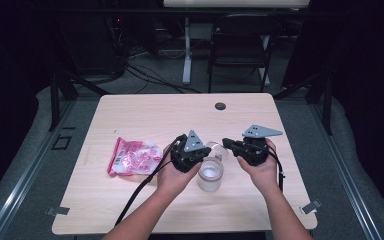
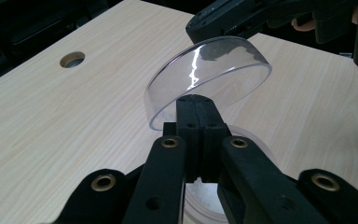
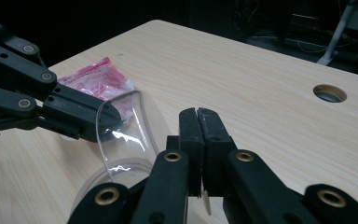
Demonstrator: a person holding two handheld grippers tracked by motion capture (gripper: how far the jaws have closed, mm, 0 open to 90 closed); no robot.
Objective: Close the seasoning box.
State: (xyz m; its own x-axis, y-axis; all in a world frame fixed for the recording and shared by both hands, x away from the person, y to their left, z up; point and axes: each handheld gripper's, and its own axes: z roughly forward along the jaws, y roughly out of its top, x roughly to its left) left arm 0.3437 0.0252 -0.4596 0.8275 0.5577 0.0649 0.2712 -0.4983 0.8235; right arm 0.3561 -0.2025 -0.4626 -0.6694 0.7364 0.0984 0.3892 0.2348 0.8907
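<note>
Table: pale wood top [image 1: 130, 115] with a round cable hole [image 1: 220, 106] toward the far edge
Pink bag: packet [image 1: 132, 156] lying flat, near my left hand
Cup: frosted tumbler [image 1: 210, 174] upright between my hands
Lid: clear dome lid [image 2: 209, 74] tilted above the cup
Left tongs [image 2: 196, 105]: jaws pinched on the lid's rim
Right tongs [image 3: 199, 119]: jaws pressed together on the lid's opposite rim
</note>
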